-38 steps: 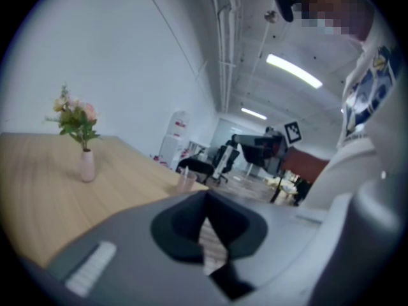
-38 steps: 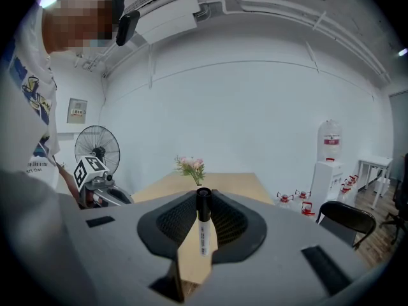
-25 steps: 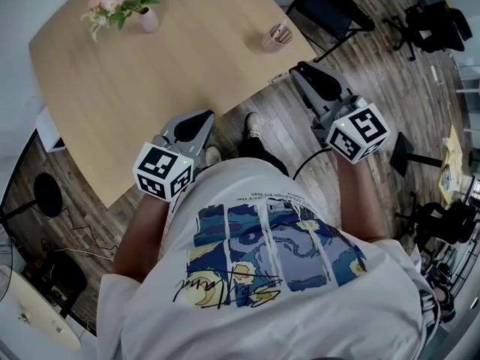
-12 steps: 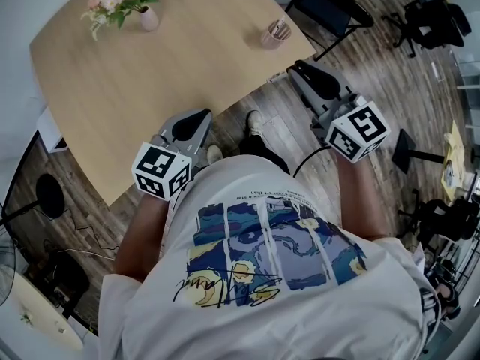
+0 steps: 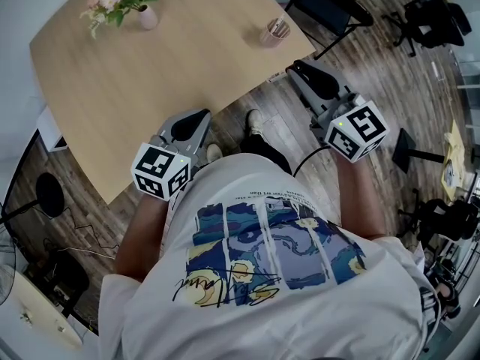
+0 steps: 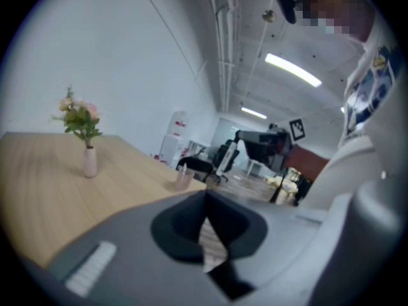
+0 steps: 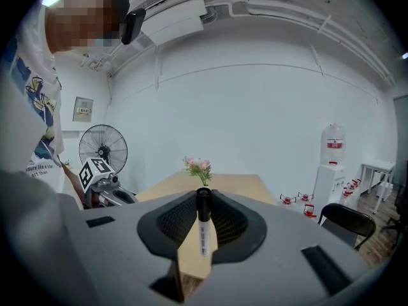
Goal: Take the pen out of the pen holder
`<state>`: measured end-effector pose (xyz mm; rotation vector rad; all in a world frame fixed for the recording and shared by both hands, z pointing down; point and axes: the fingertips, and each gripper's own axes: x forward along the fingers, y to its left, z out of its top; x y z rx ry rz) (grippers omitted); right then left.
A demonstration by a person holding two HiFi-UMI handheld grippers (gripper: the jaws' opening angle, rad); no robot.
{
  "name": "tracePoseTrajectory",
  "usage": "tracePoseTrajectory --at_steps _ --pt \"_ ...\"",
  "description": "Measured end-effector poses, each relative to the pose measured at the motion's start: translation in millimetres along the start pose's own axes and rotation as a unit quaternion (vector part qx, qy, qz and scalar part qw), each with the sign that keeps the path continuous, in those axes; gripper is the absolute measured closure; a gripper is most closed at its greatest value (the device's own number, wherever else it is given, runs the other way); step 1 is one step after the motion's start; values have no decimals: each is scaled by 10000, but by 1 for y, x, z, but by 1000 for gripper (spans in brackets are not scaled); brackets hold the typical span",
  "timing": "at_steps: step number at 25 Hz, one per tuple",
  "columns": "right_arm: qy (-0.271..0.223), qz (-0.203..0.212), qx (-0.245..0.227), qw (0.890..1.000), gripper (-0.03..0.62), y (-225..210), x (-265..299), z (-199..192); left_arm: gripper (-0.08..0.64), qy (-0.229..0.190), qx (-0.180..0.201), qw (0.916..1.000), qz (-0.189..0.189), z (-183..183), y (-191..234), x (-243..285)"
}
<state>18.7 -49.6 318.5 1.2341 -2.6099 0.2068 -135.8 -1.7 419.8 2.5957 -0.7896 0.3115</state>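
We find no word or number that we can read. The shirt (image 5: 300, 201) low in the head view bears small print and a cursive scrawl, the pen (image 7: 203, 225) a label, and the framed notice (image 7: 82, 109) at the right gripper view's left some marks, all too small.

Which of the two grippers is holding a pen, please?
The right gripper: a white pen with a black cap stands clamped between its jaws, while the left gripper holds nothing.
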Motion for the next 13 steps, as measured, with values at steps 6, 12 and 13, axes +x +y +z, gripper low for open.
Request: tracePoseTrajectory --at_steps 6,12,13 --pt "-10 46 -10 10000 532 -7 3 -3 551 9 -15 10000 32 0 2 4" --pt "23 113 1 9999 531 -19 6 -3 551 -7 -52 9999 118 4 3 14" --pt "24 120 5 9999 532 -22 6 -3 551 -9 -58 9999 131 5 3 16"
